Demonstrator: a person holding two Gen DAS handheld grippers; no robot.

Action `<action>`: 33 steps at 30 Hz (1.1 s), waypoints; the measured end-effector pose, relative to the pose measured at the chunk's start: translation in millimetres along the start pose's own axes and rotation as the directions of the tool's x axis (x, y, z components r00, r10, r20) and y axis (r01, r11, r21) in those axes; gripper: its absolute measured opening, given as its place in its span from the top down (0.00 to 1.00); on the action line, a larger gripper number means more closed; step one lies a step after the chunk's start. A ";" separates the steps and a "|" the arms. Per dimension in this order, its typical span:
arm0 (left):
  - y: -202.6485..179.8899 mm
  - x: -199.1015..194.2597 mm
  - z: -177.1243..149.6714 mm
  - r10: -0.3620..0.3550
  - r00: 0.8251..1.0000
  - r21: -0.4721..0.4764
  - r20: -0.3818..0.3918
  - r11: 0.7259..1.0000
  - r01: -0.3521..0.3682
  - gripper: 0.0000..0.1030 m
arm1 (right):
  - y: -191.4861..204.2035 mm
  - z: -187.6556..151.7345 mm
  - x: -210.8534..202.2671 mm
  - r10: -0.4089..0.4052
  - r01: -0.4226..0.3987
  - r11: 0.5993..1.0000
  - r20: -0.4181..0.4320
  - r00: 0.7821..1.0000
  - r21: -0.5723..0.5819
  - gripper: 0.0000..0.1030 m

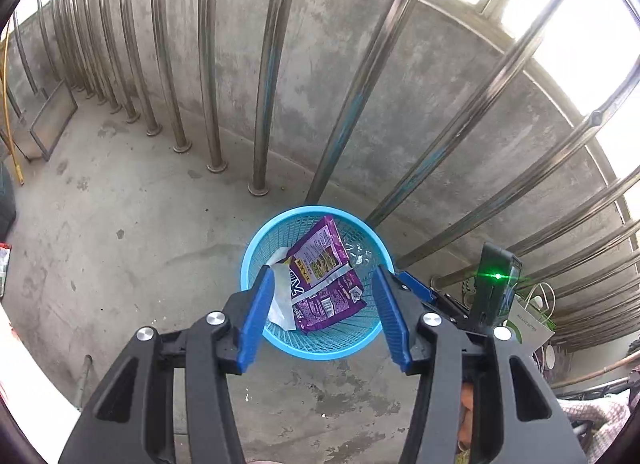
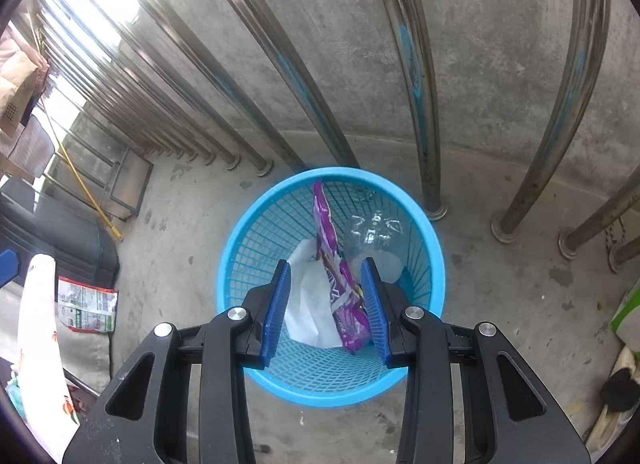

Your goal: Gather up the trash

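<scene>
From the left wrist, the left gripper (image 1: pixel 324 292) hung above a blue mesh basket (image 1: pixel 256 240) on a stained concrete floor (image 1: pixel 132 223), its blue fingers (image 1: pixel 256 320) spread apart and gripping nothing. Inside the basket lay a purple snack wrapper (image 1: pixel 324 280) leaning on a white paper (image 1: pixel 280 296), with a clear plastic piece (image 1: pixel 358 254) beside them. Steel railing bars (image 1: pixel 208 63) rose behind the basket in front of a low concrete wall (image 1: pixel 320 75). A black device with a green light (image 1: pixel 498 284) stood at the right.

From the right wrist, the right gripper (image 2: pixel 326 296) was poised over the same basket (image 2: pixel 240 264), jaws parted, the wrapper (image 2: pixel 340 276) loose between them; whether the right pad brushed it could not be told. The white paper (image 2: pixel 308 304) rested beneath. A printed packet (image 2: pixel 86 310) lay on the floor at the left, well apart from the basket.
</scene>
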State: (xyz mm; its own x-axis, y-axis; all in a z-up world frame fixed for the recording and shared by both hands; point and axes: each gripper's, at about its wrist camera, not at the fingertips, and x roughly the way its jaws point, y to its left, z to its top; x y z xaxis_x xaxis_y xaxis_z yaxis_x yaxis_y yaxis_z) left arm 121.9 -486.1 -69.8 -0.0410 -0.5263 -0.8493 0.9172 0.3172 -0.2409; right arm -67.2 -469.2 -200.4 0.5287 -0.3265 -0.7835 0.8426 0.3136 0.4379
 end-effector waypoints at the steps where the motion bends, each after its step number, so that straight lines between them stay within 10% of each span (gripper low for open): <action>1: -1.0 -15.4 -3.1 -0.002 1.000 -0.001 0.019 1.000 0.002 0.52 | -1.2 -1.0 -1.8 0.018 -0.018 1.000 0.004 1.000 0.007 0.65; 7: 11.1 -103.5 -37.6 0.103 0.983 -0.009 0.153 0.995 -0.102 0.47 | 27.4 -3.8 -45.2 0.138 -0.138 0.990 0.027 0.990 -0.025 0.61; 16: 96.4 -255.7 -146.9 0.307 0.892 -0.251 0.331 0.940 -0.231 0.47 | 144.6 -8.7 -103.5 0.366 -0.367 0.893 -0.055 0.929 -0.260 0.56; 27: 250.9 -425.6 -319.0 0.636 0.673 -0.661 0.378 0.694 -0.285 0.47 | 375.4 -90.0 -119.9 0.528 -0.685 0.548 -0.437 0.728 -0.479 0.40; 33: 368.9 -448.8 -367.5 0.656 0.668 -0.804 0.350 0.577 -0.145 0.47 | 507.9 -159.4 -81.8 0.461 -0.753 0.433 -0.597 0.657 -0.495 0.37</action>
State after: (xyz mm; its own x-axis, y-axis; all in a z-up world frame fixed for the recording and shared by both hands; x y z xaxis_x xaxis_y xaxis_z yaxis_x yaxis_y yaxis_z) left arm 333.0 157.1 49.8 0.7135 -0.4198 -0.5611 0.2162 0.8935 -0.3935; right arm 301.1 -141.1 15.8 0.6742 0.4621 -0.5761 -0.0846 0.8233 0.5613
